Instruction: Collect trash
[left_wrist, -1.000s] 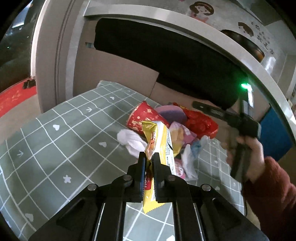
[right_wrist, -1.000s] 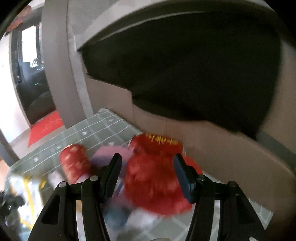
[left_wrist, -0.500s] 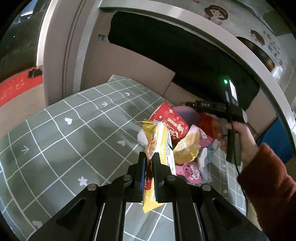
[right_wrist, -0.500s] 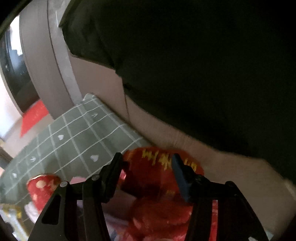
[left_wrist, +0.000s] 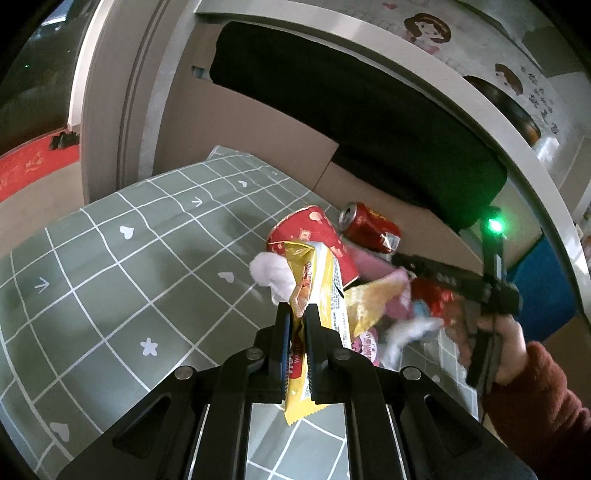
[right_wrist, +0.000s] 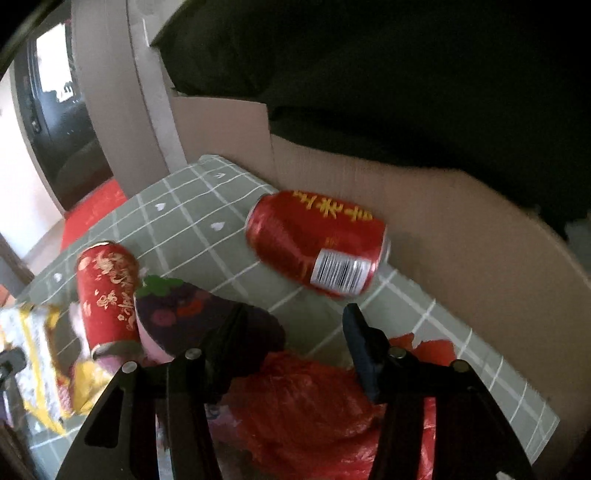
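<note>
My left gripper (left_wrist: 297, 314) is shut on a yellow wafer wrapper (left_wrist: 321, 280), held up above the green checked cloth (left_wrist: 110, 277). Behind it is a trash pile: a red paper cup (left_wrist: 314, 236) on its side, a white tissue (left_wrist: 269, 273) and pink wrappers (left_wrist: 369, 343). A red drink can (right_wrist: 317, 243) lies on its side against the cardboard, just past my right gripper (right_wrist: 295, 325). That gripper is open with nothing between its fingers and hangs over a crumpled red plastic bag (right_wrist: 314, 398). A purple wrapper (right_wrist: 177, 314) lies by its left finger.
A cardboard box wall (right_wrist: 424, 221) with a black bag (right_wrist: 406, 74) draped over it stands along the cloth's far edge. A hand in a dark red sleeve (left_wrist: 535, 387) holds the right gripper. A grey door frame (left_wrist: 122, 110) rises at the left.
The red can sat between the right fingers half a second ago; now it lies free by the cardboard and the right gripper has drawn back over the red bag. The left grip is unchanged.
</note>
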